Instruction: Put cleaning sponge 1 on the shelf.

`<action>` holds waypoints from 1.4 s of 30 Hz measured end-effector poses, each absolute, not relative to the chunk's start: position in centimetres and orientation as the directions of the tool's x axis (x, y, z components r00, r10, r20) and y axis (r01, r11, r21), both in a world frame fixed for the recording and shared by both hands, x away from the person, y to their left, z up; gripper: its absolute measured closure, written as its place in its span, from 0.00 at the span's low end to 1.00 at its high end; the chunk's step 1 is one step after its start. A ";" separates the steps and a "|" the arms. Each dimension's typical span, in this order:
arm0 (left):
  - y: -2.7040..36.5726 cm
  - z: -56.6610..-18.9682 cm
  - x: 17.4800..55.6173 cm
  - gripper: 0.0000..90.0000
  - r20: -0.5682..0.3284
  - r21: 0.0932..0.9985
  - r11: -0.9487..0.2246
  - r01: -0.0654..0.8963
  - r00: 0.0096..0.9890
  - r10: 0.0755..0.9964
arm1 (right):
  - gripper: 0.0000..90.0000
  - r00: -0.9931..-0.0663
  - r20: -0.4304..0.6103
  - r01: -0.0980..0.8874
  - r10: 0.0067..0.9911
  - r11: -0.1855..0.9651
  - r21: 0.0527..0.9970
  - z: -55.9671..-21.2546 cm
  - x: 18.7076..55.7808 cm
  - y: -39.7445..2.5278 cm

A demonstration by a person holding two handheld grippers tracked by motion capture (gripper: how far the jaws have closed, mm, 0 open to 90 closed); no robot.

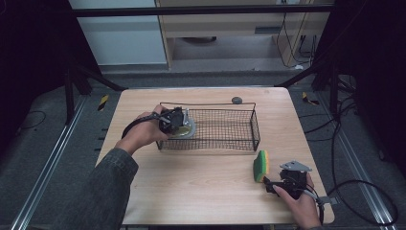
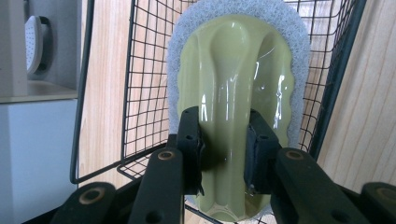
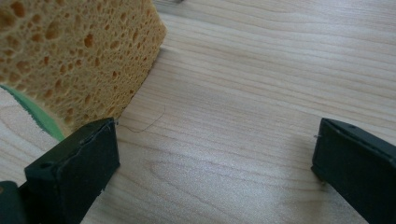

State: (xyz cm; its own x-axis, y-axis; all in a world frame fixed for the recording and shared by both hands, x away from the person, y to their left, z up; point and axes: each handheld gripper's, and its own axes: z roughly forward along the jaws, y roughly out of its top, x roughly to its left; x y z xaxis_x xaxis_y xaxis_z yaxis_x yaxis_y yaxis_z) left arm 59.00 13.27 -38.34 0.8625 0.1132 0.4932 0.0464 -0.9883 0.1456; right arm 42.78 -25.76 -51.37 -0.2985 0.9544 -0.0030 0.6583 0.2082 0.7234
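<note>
Table (image 1: 201,177): light wood, with a black wire basket (image 1: 239,129) standing on its far half; a small grey round thing (image 1: 236,100) lies on the table just beyond the basket's far rim.

Left claw (image 1: 174,120): held in the person's left hand (image 1: 141,132) at the basket's left end; in the left gripper view its two black jaws are clenched on the raised middle ridge of an olive-green scrubber (image 2: 233,93); the jaws press on either side of that glossy handle.

Scrubber: glossy green plastic top with a grey-white pad around its edge; it sits inside the basket at the left end, with the wire mesh behind it.

Right claw (image 1: 270,184): held in the person's right hand (image 1: 299,201) near the table's front right corner; jaws spread wide and released, nothing between them but bare wood in the right gripper view.

Sponge (image 1: 261,166): yellow with a green scouring layer, on the table just in front of the basket's right end; its porous yellow face (image 3: 70,56) lies just beside one jaw of the right claw; whether they touch I cannot tell.
</note>
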 end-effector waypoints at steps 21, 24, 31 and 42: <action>13.2 -39.4 59.6 0.79 0.455 0.133 -0.989 0.059 0.883 0.113 | 0.01 -0.300 -0.004 0.657 0.954 0.210 0.724 -51.4 42.8 -25.8; 13.1 -39.5 59.6 0.79 0.455 0.130 -0.989 0.064 0.883 0.117 | 0.01 -0.299 -0.004 0.658 0.954 0.210 0.724 -51.4 42.8 -25.8; 13.1 -39.7 59.7 0.79 0.447 0.128 -0.990 0.063 0.887 0.114 | 0.01 -0.301 -0.008 0.656 0.954 0.213 0.724 -51.4 42.8 -25.8; 12.9 -40.2 60.0 0.79 0.437 0.117 -0.991 0.063 0.893 0.109 | 0.01 -0.302 -0.009 0.655 0.953 0.214 0.724 -51.4 42.7 -25.8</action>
State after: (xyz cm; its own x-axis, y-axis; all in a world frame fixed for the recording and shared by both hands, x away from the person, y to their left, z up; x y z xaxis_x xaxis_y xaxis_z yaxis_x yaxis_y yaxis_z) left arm 59.98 12.91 -40.18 0.8927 0.1087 0.4374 0.0633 -0.9911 0.1171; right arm 42.75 -25.78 -51.40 -0.3020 0.9533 -0.0085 0.6554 0.2141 0.7243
